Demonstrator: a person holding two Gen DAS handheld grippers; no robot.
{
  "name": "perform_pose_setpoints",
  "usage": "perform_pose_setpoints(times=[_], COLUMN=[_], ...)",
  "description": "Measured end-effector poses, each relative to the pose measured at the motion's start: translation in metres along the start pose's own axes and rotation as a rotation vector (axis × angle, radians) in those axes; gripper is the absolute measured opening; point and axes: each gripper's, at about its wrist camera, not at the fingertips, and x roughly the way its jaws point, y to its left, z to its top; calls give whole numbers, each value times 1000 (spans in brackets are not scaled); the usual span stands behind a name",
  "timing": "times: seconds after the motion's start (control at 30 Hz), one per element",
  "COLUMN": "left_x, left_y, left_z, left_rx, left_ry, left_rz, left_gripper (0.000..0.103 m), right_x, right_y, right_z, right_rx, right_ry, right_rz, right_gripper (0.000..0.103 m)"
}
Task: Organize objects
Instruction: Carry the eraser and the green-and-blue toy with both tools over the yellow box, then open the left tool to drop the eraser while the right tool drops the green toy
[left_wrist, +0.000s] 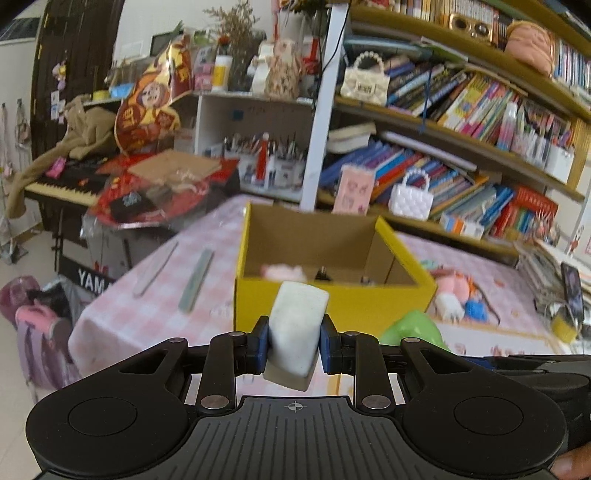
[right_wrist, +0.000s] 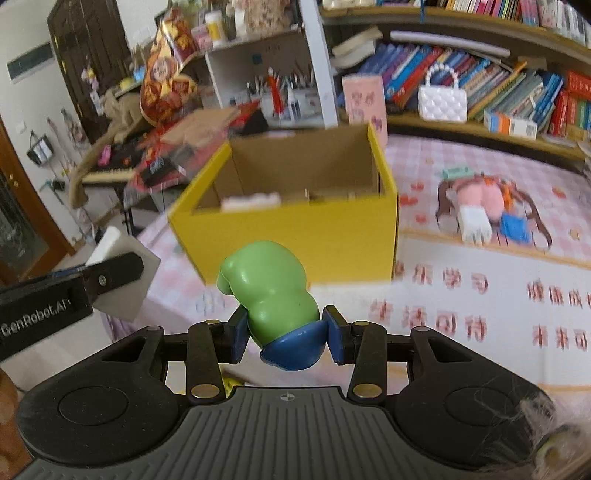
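Holding two items above the desk (right_wrist: 461, 350), both short of the yellow box (right_wrist: 295, 236).

Item 1: white block (left_wrist: 297, 328). Pinched by left hand-held gripper (left_wrist: 294, 345), pads on its two long side faces, block tilted w/ top end leaning toward box. Looks like foam or sponge, surface matte & slightly speckled; prob. light, a bit squashy, not slippery. Grip at mid-body seems sound; squeezing harder would likely just dent it.

Item 2: green toy figure (right_wrist: 271, 291), blue lower part, glossy plastic. Pinched by right hand-held gripper (right_wrist: 284, 336) low down, near the green/blue join, pads either side. Judged stiff, light, smooth; rounded shape could twist or slide out of flat pads. Waist is narrowest spot, so best hold.

Box: open top, cardboard inside, sits on pink checked cloth; a pale item & small bits already inside, blurred, can't ID.

Loose on desk, right of box: pink doll (right_wrist: 480, 199), white piece (right_wrist: 474, 221), blue piece (right_wrist: 515, 227). Left of box: two flat strips (left_wrist: 195, 278).
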Motion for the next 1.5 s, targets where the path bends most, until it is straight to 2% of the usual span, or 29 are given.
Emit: perform_pose_setpoints(times=[0.3, 0.57, 0.93, 1.1, 1.23, 1.37, 1.47, 1.5], left_x=[39, 93, 167, 186, 190, 194, 195, 194], left_y=[-11, -25, -28, -21, -25, -24, -19, -17], left_z=[37, 59, 60, 53, 50, 50, 52, 53], left_rx=[-1, 30, 33, 28, 63, 68, 29, 9], left_ry=[-45, -26, 111, 171, 168, 169, 182, 186], left_rz=[-7, 4, 59, 86, 99, 103, 101, 101], left_gripper=[25, 25, 25, 25, 25, 26, 31, 36], right_x=[27, 73, 161, 180, 191, 196, 196, 195], right_y=[-10, -26, -45, -36, -34, -34, -33, -34], right_z=[64, 102, 112, 119, 124, 126, 126, 126], right_rx=[-11, -87, -201, -316, -395, -422, -415, -402], right_ry=[-109, -123, 42, 60, 81, 106, 112, 106], right_rz=[16, -14, -32, -46, -61, -66, -74, -73], right_gripper=[39, 39, 39, 40, 40, 41, 43, 43])
